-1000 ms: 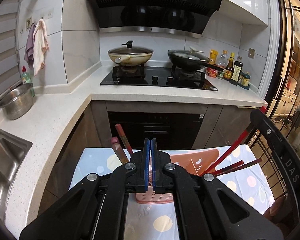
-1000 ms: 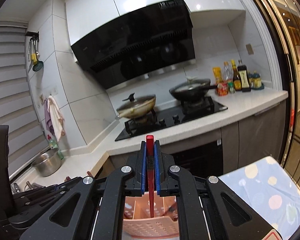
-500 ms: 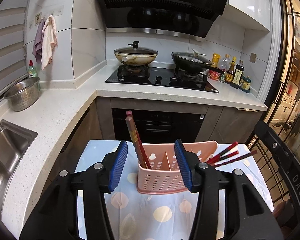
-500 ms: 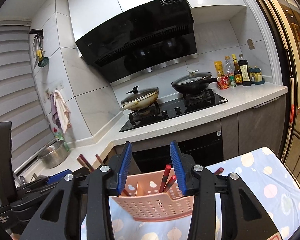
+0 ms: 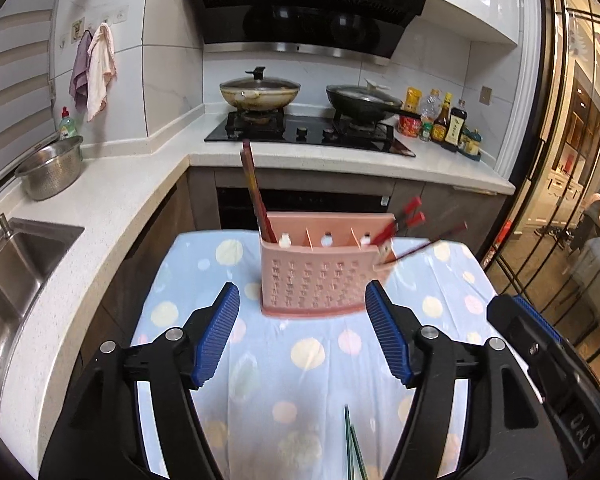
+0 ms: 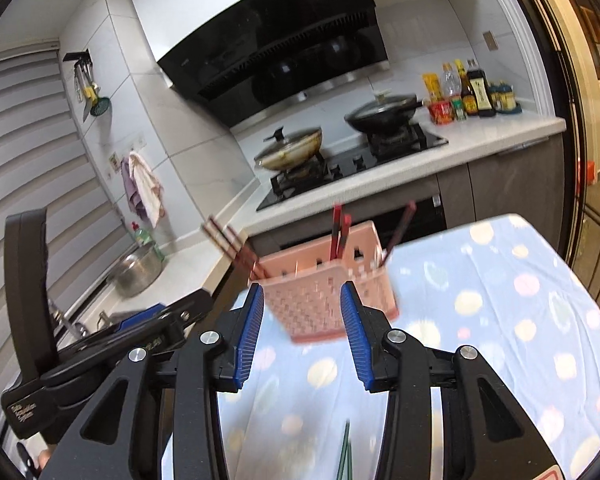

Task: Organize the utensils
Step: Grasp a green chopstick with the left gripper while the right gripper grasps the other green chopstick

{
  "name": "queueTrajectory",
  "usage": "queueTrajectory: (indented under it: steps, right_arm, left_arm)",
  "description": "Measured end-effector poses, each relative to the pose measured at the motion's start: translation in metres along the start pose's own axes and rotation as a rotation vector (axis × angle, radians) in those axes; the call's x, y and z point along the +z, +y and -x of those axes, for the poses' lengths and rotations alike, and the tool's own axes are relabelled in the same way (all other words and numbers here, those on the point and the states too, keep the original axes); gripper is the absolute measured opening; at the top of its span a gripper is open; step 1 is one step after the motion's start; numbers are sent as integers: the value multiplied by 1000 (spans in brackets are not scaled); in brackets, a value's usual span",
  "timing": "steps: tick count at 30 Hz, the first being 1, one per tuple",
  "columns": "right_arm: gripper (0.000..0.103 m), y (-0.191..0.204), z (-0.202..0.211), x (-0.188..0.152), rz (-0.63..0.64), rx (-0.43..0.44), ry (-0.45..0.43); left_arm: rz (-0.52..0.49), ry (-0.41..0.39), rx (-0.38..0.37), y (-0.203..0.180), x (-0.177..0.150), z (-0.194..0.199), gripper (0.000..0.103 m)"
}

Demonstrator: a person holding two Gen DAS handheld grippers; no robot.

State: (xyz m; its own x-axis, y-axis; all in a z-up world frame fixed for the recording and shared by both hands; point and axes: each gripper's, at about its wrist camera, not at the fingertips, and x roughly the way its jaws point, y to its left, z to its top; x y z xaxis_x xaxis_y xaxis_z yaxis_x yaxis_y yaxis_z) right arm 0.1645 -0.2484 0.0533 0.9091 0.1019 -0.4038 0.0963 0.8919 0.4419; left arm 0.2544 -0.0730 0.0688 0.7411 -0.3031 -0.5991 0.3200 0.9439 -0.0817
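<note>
A pink perforated utensil holder stands upright on a dotted blue tablecloth. Red chopsticks lean out of its left compartment and more red chopsticks lean out of its right end. My left gripper is open and empty, pulled back in front of the holder. My right gripper is open and empty, also short of the holder. Green chopsticks lie on the cloth near me, also in the right wrist view.
Behind the table runs a counter with a hob, two lidded pans, sauce bottles, a steel bowl and a sink. A glass door is on the right.
Both grippers opened, letting go of red chopsticks into the holder, then drew back and away from it. The holder now sits farther ahead of both.
</note>
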Motion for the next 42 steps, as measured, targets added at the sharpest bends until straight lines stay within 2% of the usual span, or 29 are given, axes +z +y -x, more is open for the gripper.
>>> queueTrajectory:
  steps: [5,12,19,30,42]
  right_arm:
    - [40,-3,33,-48,27,-17,98]
    - [40,-14,67,-122,112,-84,258]
    - [40,-18,80,-182,163,-107,379]
    - [40,-15,76,-217,211,-114,456]
    - [40,-17,75,-230,232,-135,478]
  left_arm:
    - [-17,72,-7,-6,-50,11,67]
    - [14,191,-11,0,-126,19,67]
    - [35,258,19,6,-177,29,67]
    - [42,337,59,9,-221,31,67]
    - [39,359,62,5,-233,34,67]
